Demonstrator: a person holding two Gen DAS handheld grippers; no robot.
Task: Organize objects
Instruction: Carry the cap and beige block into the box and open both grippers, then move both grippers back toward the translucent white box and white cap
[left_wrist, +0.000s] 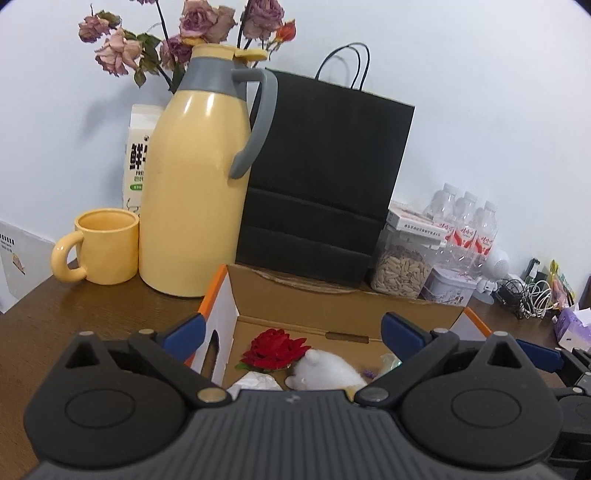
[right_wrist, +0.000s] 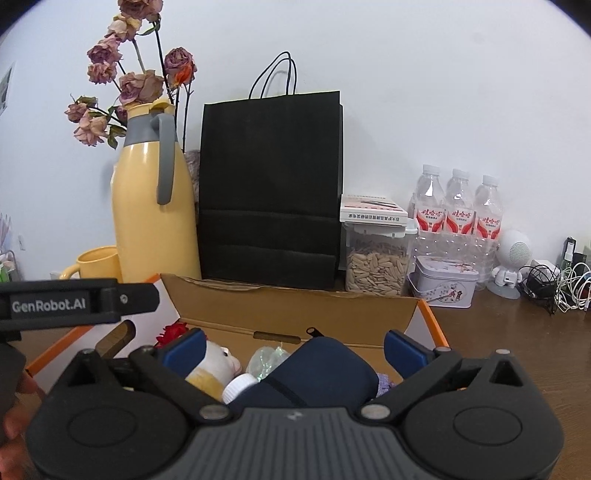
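Both my claws, left gripper (left_wrist: 291, 328) and right gripper (right_wrist: 294, 345), stand wide apart and hold nothing above the cardboard box (right_wrist: 295, 306). The red flower (left_wrist: 275, 349), white toy (left_wrist: 325, 371) and navy pouch (right_wrist: 321, 373) lie inside. My advice: straddle one item squarely before closing, clear of its neighbours.

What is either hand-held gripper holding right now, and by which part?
Nothing. The left hand-held gripper and right hand-held gripper are both open over the cardboard box, their pads touching none of its contents.
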